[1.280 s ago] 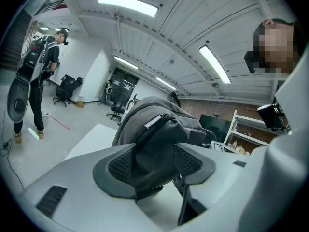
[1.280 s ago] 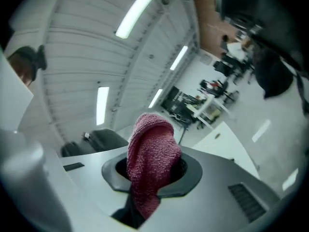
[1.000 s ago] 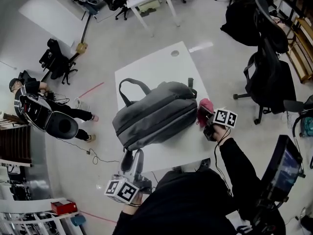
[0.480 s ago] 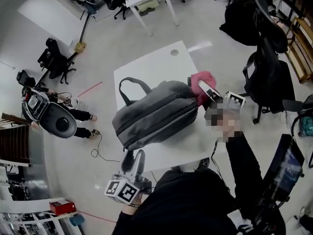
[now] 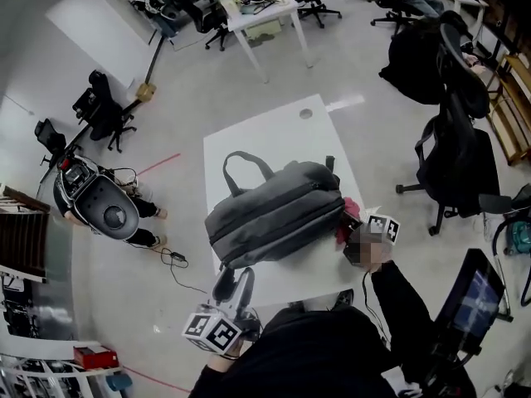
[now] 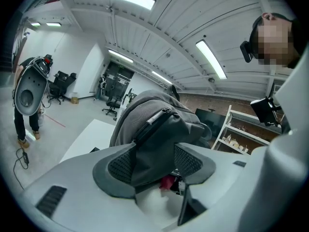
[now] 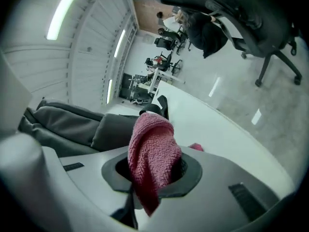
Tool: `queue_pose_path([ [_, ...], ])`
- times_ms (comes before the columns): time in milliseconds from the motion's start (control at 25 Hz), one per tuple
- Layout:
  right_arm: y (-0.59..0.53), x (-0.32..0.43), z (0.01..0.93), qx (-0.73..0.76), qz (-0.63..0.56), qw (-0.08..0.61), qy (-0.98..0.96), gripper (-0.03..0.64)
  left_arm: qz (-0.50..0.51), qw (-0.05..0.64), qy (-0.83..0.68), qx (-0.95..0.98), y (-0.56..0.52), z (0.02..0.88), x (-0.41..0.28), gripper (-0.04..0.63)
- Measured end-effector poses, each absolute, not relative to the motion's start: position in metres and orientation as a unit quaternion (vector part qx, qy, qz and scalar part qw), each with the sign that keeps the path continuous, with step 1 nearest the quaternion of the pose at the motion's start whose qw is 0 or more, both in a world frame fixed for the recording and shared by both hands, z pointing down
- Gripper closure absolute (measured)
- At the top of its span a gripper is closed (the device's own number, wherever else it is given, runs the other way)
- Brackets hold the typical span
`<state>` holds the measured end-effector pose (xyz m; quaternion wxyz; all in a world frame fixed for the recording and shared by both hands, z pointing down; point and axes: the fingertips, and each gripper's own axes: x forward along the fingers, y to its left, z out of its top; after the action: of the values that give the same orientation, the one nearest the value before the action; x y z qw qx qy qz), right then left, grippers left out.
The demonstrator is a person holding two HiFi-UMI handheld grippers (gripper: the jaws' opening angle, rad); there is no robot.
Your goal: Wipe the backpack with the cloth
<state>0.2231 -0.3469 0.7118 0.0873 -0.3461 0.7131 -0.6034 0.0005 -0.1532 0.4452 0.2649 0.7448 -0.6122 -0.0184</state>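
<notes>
One white tabletop (image 5: 274, 131) carries one grey backpack (image 5: 278, 218). The backpack lies on its side across the middle of the tabletop. In the head view its long axis runs on a slant from near left to far right, and its single carry handle (image 5: 246, 162) points toward the far left.

There are two hand-held grippers. The left hand-held gripper (image 6: 153, 163) has its jaws wide, clamped on the backpack's near-left end. The right hand-held gripper (image 7: 157, 170) is closed on the one pink cloth (image 5: 352, 211), which stands bunched up between its jaws, just beside the backpack's right end. Whether the cloth touches the backpack is unclear.
</notes>
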Motion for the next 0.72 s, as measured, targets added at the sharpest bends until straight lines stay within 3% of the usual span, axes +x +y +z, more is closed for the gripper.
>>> queue_pose_path([
  [160,-0.361,0.229,0.676,-0.352,-0.615,0.168,0.685,0.528,-0.021,0.266,-0.607,0.749,-0.157,0.442,0.0,0.339],
  [320,-0.381,0.244,0.583,-0.32,-0.571,0.274,0.705,0.528,-0.018,0.257,-0.597,0.76,-0.161,0.445,-0.002,0.339],
  [440,-0.384,0.245,0.499,-0.29,-0.51,0.306,0.75,0.528,-0.009,0.247,-0.585,0.773,-0.163,0.444,-0.004,0.339],
  [600,-0.367,0.219,0.374,-0.26,-0.375,0.264,0.849,0.528,0.008,0.225,-0.566,0.793,-0.167,0.442,-0.008,0.339],
  [720,-0.339,0.178,0.329,-0.293,-0.229,0.119,0.921,0.528,0.019,0.209,-0.554,0.806,-0.17,0.441,-0.014,0.339],
])
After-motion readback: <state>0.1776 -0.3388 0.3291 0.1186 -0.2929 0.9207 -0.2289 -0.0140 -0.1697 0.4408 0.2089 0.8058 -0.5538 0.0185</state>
